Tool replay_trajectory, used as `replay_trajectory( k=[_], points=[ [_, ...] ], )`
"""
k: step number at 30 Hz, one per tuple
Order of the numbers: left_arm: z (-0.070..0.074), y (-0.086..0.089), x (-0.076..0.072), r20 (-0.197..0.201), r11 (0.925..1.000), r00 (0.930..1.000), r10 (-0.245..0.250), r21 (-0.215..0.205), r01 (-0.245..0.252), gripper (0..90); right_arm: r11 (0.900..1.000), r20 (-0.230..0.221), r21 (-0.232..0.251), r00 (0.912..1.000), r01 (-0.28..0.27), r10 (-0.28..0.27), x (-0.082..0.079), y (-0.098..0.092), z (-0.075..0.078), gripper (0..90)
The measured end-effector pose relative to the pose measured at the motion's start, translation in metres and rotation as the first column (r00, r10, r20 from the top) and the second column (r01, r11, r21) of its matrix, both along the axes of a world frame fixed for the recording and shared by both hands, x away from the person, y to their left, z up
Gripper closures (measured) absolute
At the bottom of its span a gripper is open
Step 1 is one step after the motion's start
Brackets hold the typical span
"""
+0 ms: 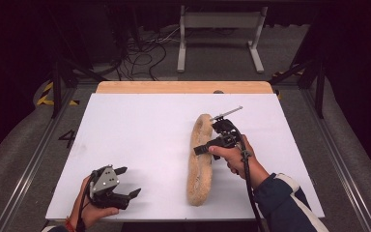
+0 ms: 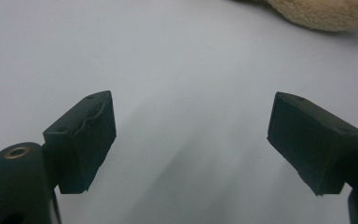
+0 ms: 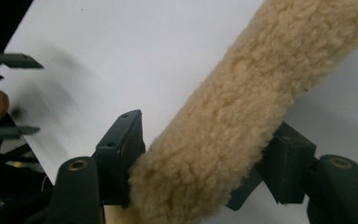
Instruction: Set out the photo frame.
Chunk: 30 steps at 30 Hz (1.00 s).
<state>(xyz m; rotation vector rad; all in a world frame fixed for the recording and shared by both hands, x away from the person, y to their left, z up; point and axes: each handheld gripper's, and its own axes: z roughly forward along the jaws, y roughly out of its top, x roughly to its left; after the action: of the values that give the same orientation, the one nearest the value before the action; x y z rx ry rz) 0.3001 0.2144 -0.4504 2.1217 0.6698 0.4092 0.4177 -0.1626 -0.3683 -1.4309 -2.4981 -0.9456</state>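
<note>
A long tan fleece pad [image 1: 200, 159] is seen lying lengthwise right of centre on the white worktop [image 1: 140, 140]. It is clamped at mid-length by the jaws of the right gripper [image 1: 206, 146]. At lower left, the left gripper [image 1: 128, 182] is held with jaws spread wide, nothing between them.

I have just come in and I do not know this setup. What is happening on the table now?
A person works at a white table with a gripper in each hand. The right gripper has its jaws closed around a long, fluffy beige pad that lies on the table. The left gripper is open and holds nothing; it sits near the table's front edge, apart from the pad.
</note>
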Motion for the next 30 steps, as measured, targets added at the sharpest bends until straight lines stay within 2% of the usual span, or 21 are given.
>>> replay_trajectory(
  k=[3, 5, 8, 11, 14, 17, 19, 23, 26, 28, 30],
  points=[
    [-0.003, 0.011, 0.004, 0.022, 0.9991, 0.9992, 0.033, 0.026, -0.033, 15.7, 1.000, 0.028, -0.023, 0.9995, -0.014, 0.015, 0.001, 0.004, 0.004, 44.0],
    [-0.005, 0.021, 0.008, 0.019, 0.9978, 0.9978, 0.063, 0.018, -0.063, 14.8, 0.999, 0.043, -0.033, 0.9987, -0.025, 0.026, 0.002, 0.005, 0.005, 46.0],
    [-0.006, 0.032, 0.015, 0.008, 0.9963, 0.9964, 0.085, -0.017, -0.085, 14.0, 0.999, 0.048, -0.041, 0.9985, -0.026, 0.028, 0.002, 0.006, 0.006, 46.2],
    [-0.008, 0.035, 0.018, -0.004, 0.9936, 0.9938, 0.111, -0.023, -0.111, 13.3, 0.998, 0.050, -0.050, 0.9978, -0.041, 0.044, 0.001, 0.006, 0.006, 42.6],
    [-0.009, 0.036, 0.018, -0.001, 0.9911, 0.9912, 0.132, -0.011, -0.132, 12.9, 0.999, 0.048, -0.042, 0.9987, -0.015, 0.017, 0.001, 0.004, 0.003, 36.3],
    [-0.011, 0.037, 0.018, -0.012, 0.9891, 0.9891, 0.147, -0.012, -0.147, 12.9, 0.999, 0.043, -0.036, 0.9991, -0.003, 0.005, 0.001, 0.003, 0.002, 35.4],
    [-0.011, 0.037, 0.019, -0.015, 0.9886, 0.9886, 0.150, -0.012, -0.150, 12.8, 0.998, 0.014, -0.037, 0.9988, -0.047, 0.048, 0.003, 0.007, 0.001, 42.3],
    [-0.011, 0.035, 0.019, -0.016, 0.9887, 0.9887, 0.149, -0.014, -0.149, 12.0, 0.994, 0.002, -0.076, 0.9967, -0.081, 0.081, 0.006, 0.012, 0.002, 43.1],
    [-0.010, 0.034, 0.018, -0.005, 0.9864, 0.9868, 0.162, -0.028, -0.162, 11.8, 0.990, 0.017, -0.111, 0.9958, -0.087, 0.090, 0.006, 0.013, 0.006, 47.8],
    [-0.010, 0.033, 0.017, -0.005, 0.9855, 0.9863, 0.165, -0.039, -0.165, 11.9, 0.983, 0.049, -0.152, 0.9931, -0.098, 0.106, 0.004, 0.015, 0.012, 58.0],
    [-0.010, 0.032, 0.017, -0.002, 0.9858, 0.9865, 0.164, -0.038, -0.164, 11.9, 0.982, 0.049, -0.140, 0.9901, -0.123, 0.131, 0.004, 0.015, 0.015, 63.4]
  ],
)
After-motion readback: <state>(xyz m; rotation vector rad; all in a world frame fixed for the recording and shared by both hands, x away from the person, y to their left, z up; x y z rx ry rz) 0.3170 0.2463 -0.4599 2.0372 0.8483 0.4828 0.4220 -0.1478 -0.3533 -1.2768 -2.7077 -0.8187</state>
